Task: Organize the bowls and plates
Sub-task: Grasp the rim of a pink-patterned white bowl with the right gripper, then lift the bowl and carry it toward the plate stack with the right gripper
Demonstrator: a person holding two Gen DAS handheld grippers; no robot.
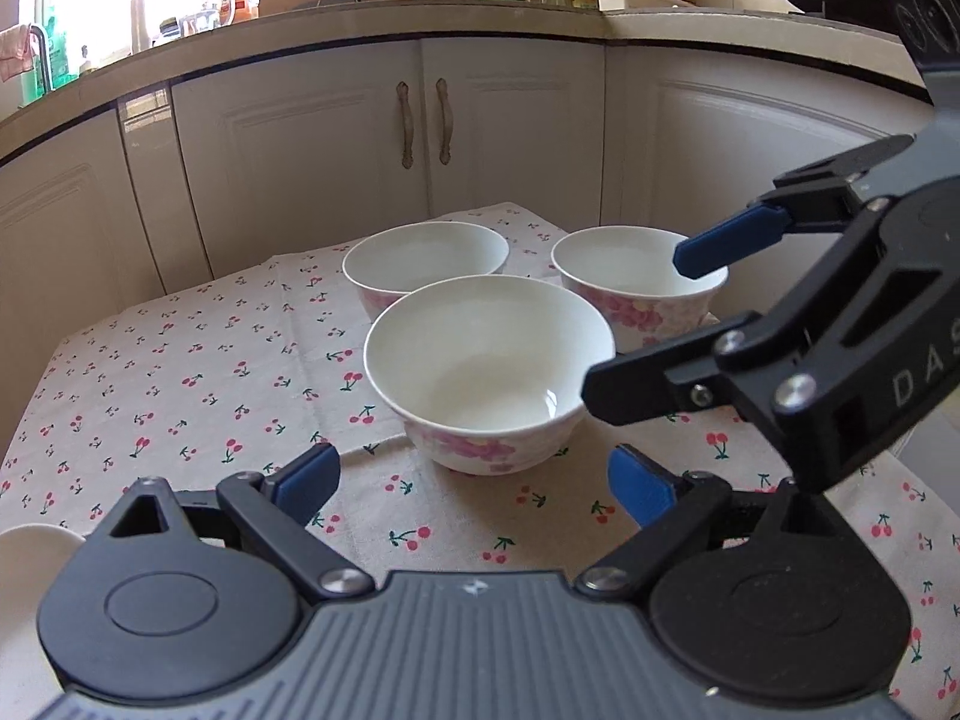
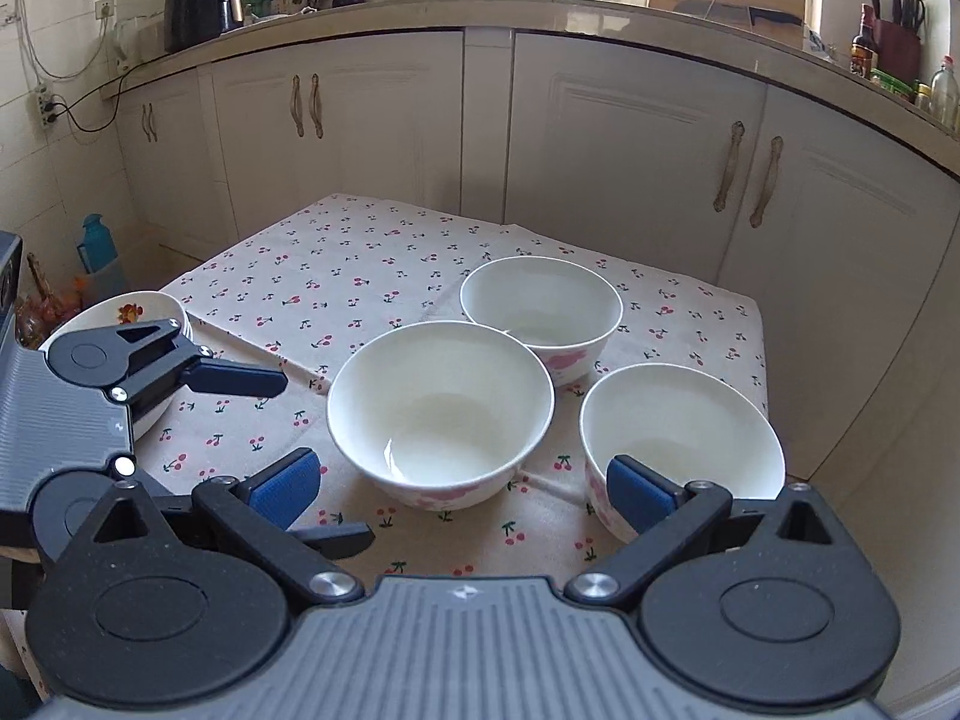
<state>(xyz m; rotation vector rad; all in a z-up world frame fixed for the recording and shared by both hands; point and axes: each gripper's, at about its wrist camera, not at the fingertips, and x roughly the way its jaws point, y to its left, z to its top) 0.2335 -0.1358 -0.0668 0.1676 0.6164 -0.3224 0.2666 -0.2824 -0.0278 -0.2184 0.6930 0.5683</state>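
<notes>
On the cherry-print cloth (image 2: 360, 276), three bowls (image 2: 441, 414) are grouped. Both the left gripper (image 1: 474, 480) and the right gripper (image 2: 459, 483) are held wide open, nothing gripped.

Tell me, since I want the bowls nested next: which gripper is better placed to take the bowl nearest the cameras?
Probably the left gripper. The near bowl sits centred just ahead of its open fingers. The right gripper is open too, but one of its fingers overlaps the right-hand bowl.
</notes>
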